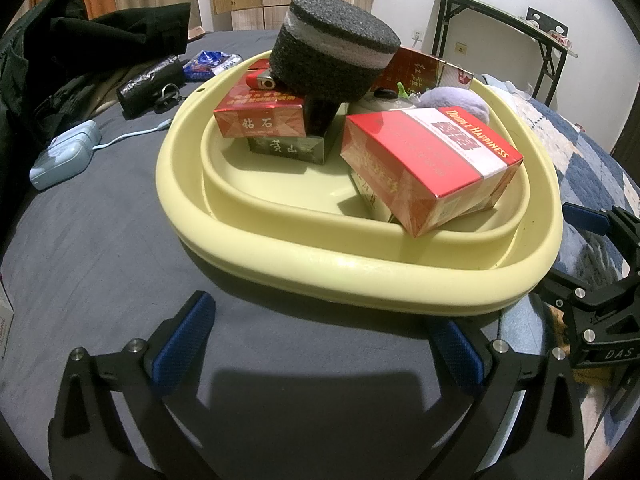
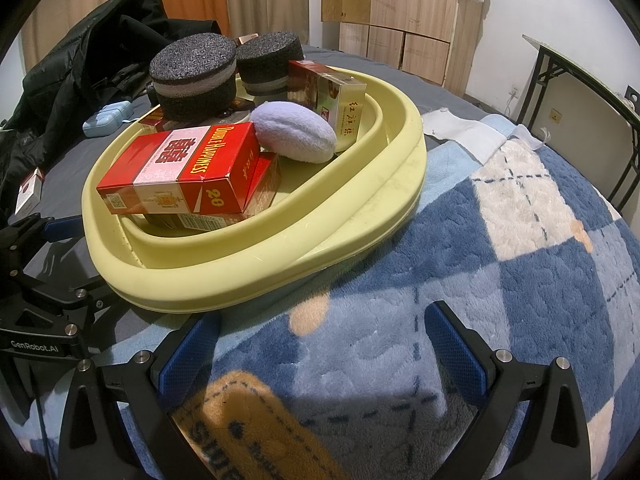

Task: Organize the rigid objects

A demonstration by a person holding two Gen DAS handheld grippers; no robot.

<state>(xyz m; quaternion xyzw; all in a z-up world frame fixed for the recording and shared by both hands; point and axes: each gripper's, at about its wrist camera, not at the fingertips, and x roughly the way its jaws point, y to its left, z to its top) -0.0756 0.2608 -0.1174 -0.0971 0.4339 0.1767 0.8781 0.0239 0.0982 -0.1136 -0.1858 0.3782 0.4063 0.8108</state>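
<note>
My left gripper (image 1: 316, 344) hangs wide open over the grey bed sheet (image 1: 100, 248), nothing between its blue pads. The yellow basin (image 1: 360, 268) sits at twelve o'clock, just ahead. Inside it, the Double Happiness box (image 1: 432, 168) leans at two o'clock, and the black foam puck (image 1: 336, 56) tops the pile. My right gripper (image 2: 320, 344) is open too, empty over the blue blanket (image 2: 500, 280).

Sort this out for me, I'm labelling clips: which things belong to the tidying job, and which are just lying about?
Job:
yellow basin
Double Happiness box
red box
foam puck
second foam puck
purple pouf

Lying about:
black jacket
blue case
plaid blanket
folding table
</note>
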